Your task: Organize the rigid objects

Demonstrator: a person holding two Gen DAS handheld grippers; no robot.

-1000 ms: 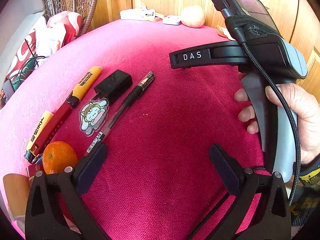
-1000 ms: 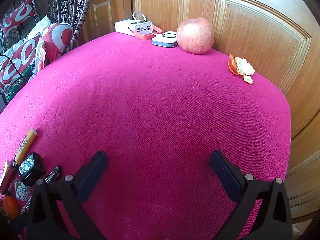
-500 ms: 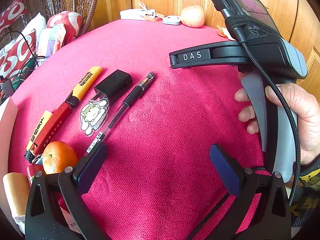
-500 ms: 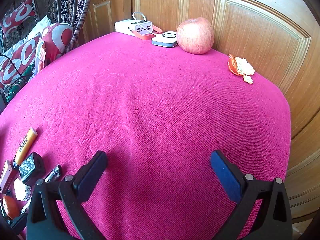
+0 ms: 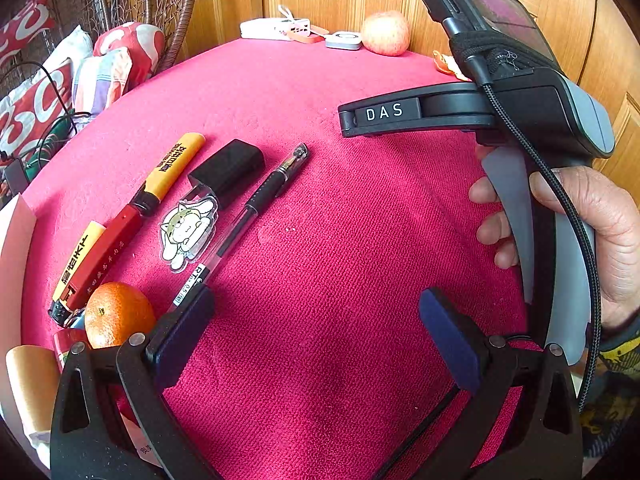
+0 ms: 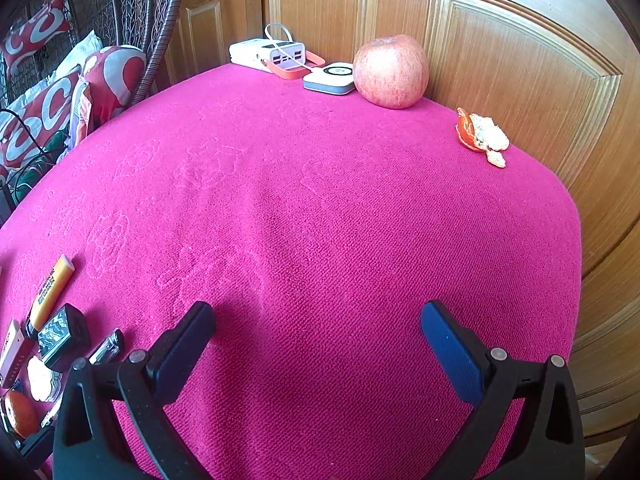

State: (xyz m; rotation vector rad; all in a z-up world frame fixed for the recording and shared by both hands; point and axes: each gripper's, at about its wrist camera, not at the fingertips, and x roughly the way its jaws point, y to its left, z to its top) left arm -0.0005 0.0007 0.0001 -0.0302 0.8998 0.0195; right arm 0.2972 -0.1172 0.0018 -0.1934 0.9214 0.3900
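On the pink cloth's left side lie a yellow marker (image 5: 173, 167), a red stick (image 5: 105, 251), a black box (image 5: 230, 171), a cartoon charm (image 5: 185, 230), a black pen (image 5: 256, 204) and a tangerine (image 5: 118, 314). My left gripper (image 5: 316, 328) hangs open just right of the pen's near end, nothing between its fingers. In the right wrist view my right gripper (image 6: 318, 338) is open and empty over bare cloth, with the marker (image 6: 51, 292) and box (image 6: 62, 336) at far left. A hand (image 5: 592, 236) holds the right gripper's grey handle.
At the table's far edge, against wooden panels, sit a white power bank (image 6: 267, 54), a small white pad (image 6: 330, 79), an apple (image 6: 390, 71) and orange peel (image 6: 480, 136). Cushions (image 6: 48, 108) and a wicker chair stand off the left edge. A tan cylinder (image 5: 30, 388) is near left.
The left wrist view has drifted slightly, so the objects on the left sit a touch further right. The right wrist view has pulled back and to the left a little, showing more of the objects at far left.
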